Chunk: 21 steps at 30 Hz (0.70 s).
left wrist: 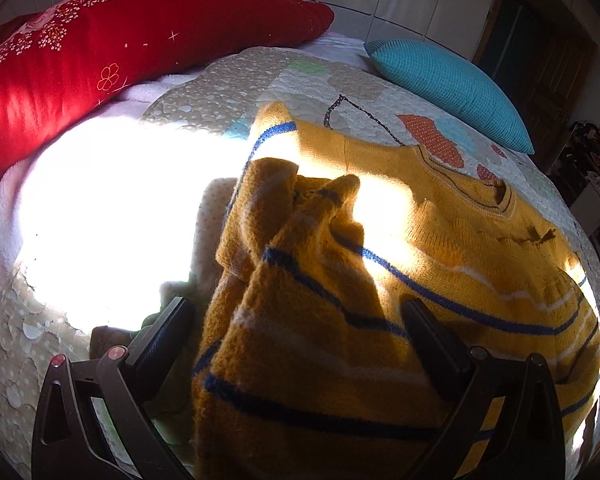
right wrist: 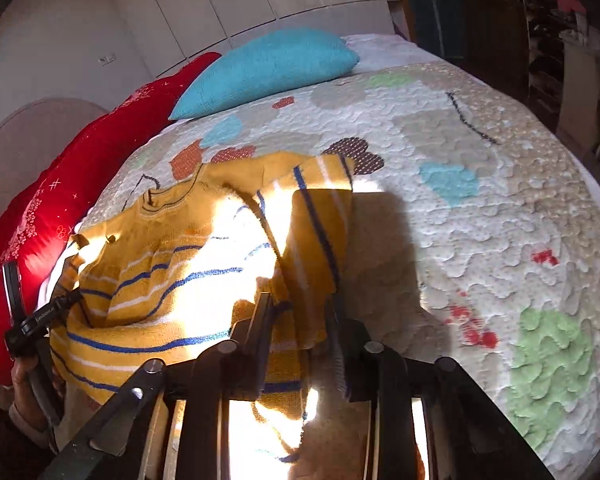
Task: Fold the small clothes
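A small mustard-yellow knit sweater (left wrist: pixel 452 248) with blue and white stripes lies on the quilted bed cover (left wrist: pixel 340 80). Its left sleeve is bunched up over the body. My left gripper (left wrist: pixel 296 316) is open, its fingers either side of the bunched sleeve fabric. In the right wrist view the sweater (right wrist: pixel 160 264) lies left of centre, neckline towards the pillows. My right gripper (right wrist: pixel 300 308) has its fingers close together on the right sleeve, which hangs folded over them. The left gripper (right wrist: pixel 40 320) shows at the sweater's far left edge.
A long red pillow (left wrist: pixel 120 52) and a teal knit cushion (left wrist: pixel 452 88) lie at the head of the bed. White wardrobe doors (right wrist: pixel 228 4) stand behind. Shelves with clutter (right wrist: pixel 560 40) stand at the right. Strong sunlight washes out part of the cover (left wrist: pixel 120 220).
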{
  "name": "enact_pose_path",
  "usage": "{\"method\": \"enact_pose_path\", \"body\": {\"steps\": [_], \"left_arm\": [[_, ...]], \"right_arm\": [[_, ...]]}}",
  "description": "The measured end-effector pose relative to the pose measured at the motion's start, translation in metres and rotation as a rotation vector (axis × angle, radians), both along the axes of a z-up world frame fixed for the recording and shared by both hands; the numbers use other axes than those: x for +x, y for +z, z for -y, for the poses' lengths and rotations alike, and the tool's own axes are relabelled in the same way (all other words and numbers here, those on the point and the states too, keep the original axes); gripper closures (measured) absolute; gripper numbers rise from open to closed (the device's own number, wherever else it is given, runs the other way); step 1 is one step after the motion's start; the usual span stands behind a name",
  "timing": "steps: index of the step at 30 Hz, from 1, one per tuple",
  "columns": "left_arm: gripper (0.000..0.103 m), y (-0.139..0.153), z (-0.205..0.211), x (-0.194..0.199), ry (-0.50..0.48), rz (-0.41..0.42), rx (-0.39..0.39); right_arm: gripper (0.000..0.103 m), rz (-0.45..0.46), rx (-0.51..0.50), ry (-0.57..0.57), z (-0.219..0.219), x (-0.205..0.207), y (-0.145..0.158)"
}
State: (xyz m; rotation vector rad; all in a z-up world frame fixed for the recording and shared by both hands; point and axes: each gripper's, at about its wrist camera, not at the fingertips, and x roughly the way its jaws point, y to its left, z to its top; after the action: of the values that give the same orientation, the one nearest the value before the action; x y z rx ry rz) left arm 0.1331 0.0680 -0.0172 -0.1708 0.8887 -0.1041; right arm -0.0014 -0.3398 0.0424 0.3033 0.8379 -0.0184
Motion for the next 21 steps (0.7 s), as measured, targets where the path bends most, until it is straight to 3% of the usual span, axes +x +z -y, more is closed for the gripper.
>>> {"method": "enact_pose_path", "body": {"steps": [6,12,17,21], "left_arm": [[0.0,0.0,0.0,0.0,0.0,0.0,0.001],[0.0,0.0,0.0,0.0,0.001,0.002,0.0],[0.0,0.0,-0.001,-0.001,0.002,0.004,-0.005],[0.0,0.0,-0.003,-0.002,0.002,0.007,-0.012]], "right_arm": [[0.064,0.055,-0.087,0.073,-0.032,-0.004,0.018],[0.064,0.014,-0.061,0.117,-0.063,0.048,0.01],[0.06,-0.035,-0.178,0.06,-0.072,0.089,-0.016],[0.058,-0.028,-0.16,0.022,-0.064,0.091,-0.018]]}}
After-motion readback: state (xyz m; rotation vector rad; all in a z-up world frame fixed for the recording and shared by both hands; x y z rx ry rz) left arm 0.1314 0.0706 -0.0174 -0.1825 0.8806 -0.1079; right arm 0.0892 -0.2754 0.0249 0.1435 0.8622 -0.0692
